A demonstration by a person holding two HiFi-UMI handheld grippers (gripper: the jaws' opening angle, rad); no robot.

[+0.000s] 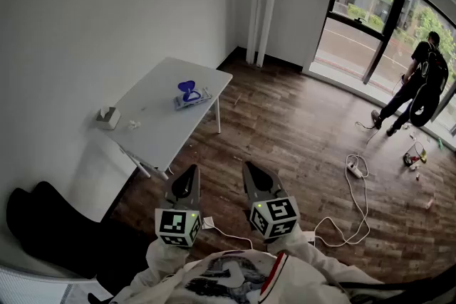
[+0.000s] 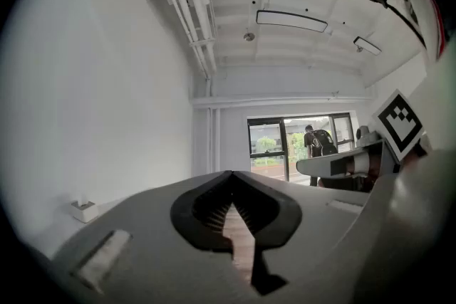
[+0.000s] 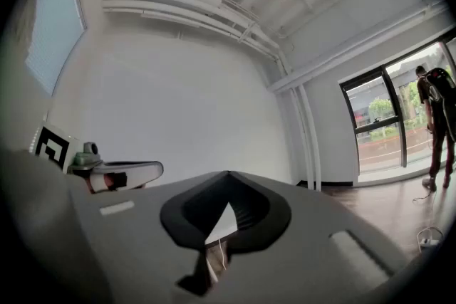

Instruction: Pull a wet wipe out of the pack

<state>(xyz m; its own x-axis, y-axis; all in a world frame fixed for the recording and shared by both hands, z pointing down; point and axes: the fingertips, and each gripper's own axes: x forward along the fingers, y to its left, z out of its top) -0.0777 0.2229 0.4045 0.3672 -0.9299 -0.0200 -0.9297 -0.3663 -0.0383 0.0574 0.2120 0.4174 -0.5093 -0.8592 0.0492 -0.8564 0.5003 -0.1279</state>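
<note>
The wet wipe pack [image 1: 192, 99] lies flat on the white table [image 1: 160, 121], near its far right corner, with a blue looped piece [image 1: 187, 88] on top of it. Both grippers hang low in the head view, well short of the table and apart from the pack. My left gripper [image 1: 193, 169] [image 2: 231, 174] has its jaws together with nothing between them. Beside it, my right gripper [image 1: 246, 165] [image 3: 229, 174] is shut and empty too. Neither gripper view shows the pack.
A small white box [image 1: 108, 117] [image 2: 84, 210] and a crumpled white scrap [image 1: 133, 124] sit at the table's left end. A black seat [image 1: 50, 224] stands at the lower left. A power strip with its cable [image 1: 355, 169] lies on the wood floor. A person [image 1: 420, 82] stands by the window.
</note>
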